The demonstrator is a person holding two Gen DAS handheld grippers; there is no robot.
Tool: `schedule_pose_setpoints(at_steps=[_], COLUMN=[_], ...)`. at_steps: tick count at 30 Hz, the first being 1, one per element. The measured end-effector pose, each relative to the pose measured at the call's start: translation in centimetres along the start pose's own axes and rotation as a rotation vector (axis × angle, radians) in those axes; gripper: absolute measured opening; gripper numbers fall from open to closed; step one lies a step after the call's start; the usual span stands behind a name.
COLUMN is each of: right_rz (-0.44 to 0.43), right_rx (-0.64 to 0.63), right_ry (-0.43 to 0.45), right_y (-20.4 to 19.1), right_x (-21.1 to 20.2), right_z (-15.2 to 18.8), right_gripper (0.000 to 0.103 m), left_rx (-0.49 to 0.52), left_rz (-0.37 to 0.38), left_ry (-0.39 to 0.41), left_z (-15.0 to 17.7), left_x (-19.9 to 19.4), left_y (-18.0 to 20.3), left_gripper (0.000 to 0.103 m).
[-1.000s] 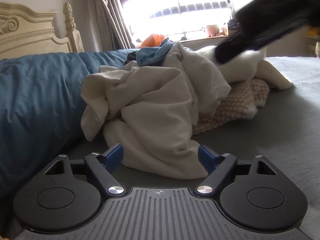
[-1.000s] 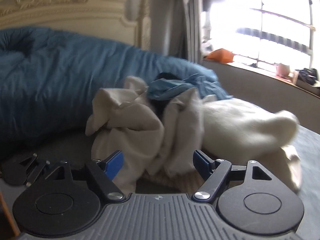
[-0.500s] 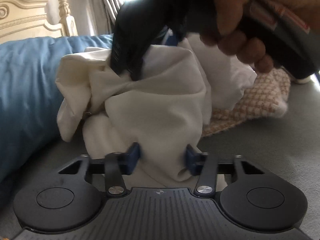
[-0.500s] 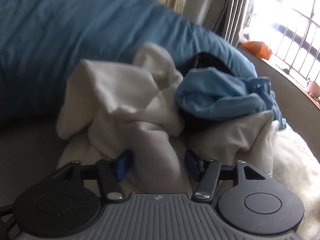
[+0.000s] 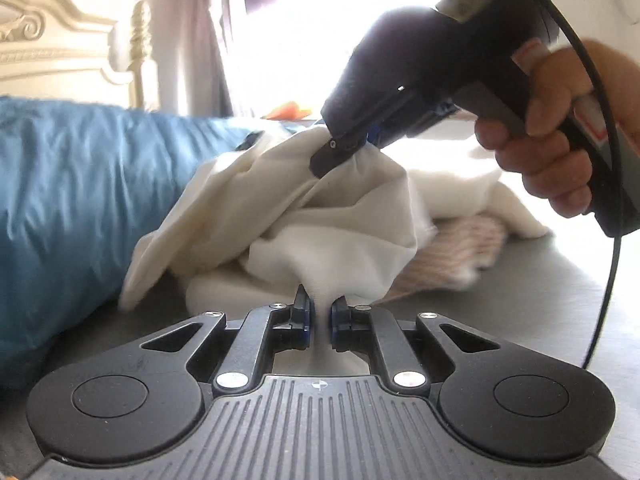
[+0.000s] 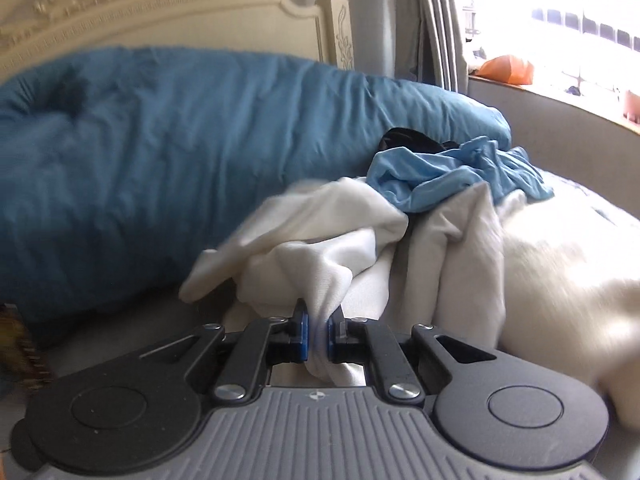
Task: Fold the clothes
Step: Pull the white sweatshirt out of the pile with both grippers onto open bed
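A crumpled cream-white garment point(image 5: 320, 208) lies on top of a pile of clothes on the grey bed. My left gripper point(image 5: 320, 314) is shut on a low fold of it. My right gripper point(image 6: 316, 330) is shut on an upper fold of the same garment point(image 6: 320, 248); in the left wrist view it point(image 5: 344, 148) reaches in from the upper right, held by a hand, lifting the cloth. A light blue garment point(image 6: 452, 176) and a black one point(image 6: 404, 142) lie behind.
A big blue duvet point(image 5: 80, 200) lies along the left, also in the right wrist view point(image 6: 160, 160). A cream headboard point(image 6: 160, 4) stands behind. A fluffy white item point(image 6: 568, 272) and a checked knit point(image 5: 452, 252) lie at right. The grey sheet point(image 5: 520, 300) spreads right.
Both grippers have closed from open onto the cream garment. The right gripper has come in from the upper right and pulls its fold upward.
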State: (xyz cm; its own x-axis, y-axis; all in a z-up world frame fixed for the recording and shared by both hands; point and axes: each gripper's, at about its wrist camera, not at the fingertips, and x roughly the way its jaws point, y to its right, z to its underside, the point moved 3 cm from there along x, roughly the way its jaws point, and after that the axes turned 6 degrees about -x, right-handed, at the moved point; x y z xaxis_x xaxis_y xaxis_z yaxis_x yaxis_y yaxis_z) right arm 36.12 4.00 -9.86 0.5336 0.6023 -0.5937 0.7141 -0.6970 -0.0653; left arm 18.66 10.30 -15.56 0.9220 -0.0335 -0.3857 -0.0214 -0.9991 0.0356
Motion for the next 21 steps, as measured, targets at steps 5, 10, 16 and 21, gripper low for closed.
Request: schedule_pose_setpoints(at_steps=[5, 10, 16, 21], right_rz=[-0.007, 0.069, 0.231, 0.332], right_rx=[0.113, 0.250, 0.444, 0.578], right_ry=[0.023, 0.003, -0.007, -0.081], right_y=[-0.6, -0.2, 0.3, 1.2], right_x=[-9.0, -19.0, -28.4, -28.4], right_z=[3.2, 9.3, 19.9, 27.2], right_gripper=[0.009, 0.009, 0.009, 0.010], left_rx=[0.015, 0.023, 0.116, 0.144], left_rz=[0.176, 0.399, 0.568, 0.589], left_ry=[0.022, -0.028, -0.129, -0.303], left_z=[-0.2, 1.1, 5.5, 8.6], left_x=[-6.6, -13.4, -17.8, -16.3], left_y=[3.4, 7.9, 13.7, 15.7], left_gripper=[0.007, 0.007, 0.008, 0.012])
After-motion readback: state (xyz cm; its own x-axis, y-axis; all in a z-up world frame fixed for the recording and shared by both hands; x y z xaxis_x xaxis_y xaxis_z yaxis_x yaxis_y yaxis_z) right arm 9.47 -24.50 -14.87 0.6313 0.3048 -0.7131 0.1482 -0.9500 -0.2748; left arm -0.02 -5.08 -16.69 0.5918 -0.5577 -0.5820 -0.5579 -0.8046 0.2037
